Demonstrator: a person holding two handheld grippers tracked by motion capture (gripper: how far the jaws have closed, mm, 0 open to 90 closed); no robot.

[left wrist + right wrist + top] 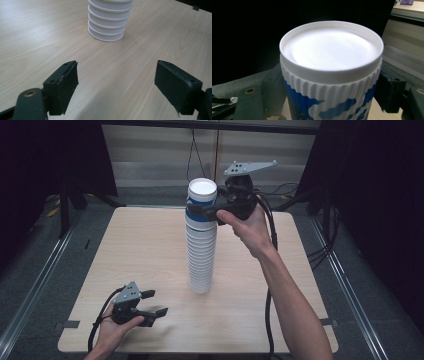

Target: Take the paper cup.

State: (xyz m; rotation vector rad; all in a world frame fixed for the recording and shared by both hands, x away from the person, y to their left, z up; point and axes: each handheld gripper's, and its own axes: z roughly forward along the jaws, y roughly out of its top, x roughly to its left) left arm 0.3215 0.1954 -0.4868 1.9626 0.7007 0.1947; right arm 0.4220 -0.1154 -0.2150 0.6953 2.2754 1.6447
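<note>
Nearest the camera, the left gripper (pixel 154 303) rests with jaws spread on the pale wooden table (pixel 145 250), near one tall stack of ribbed white paper cups (pixel 200 255). Atop it, one blue-patterned white cup (pixel 329 75) is pinched by the right gripper (pixel 212 206). Dark curtains surround.

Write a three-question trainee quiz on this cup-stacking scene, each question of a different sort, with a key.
1. True or false: the right gripper is closed on the top cup of the stack.
2. Which way up do the cups stand? A) mouth up B) mouth down C) on their sides
3. Fill in: the left gripper rests low over the table with its fingers ____.

Key: 1 true; 2 B; 3 open, nothing between them.
</note>
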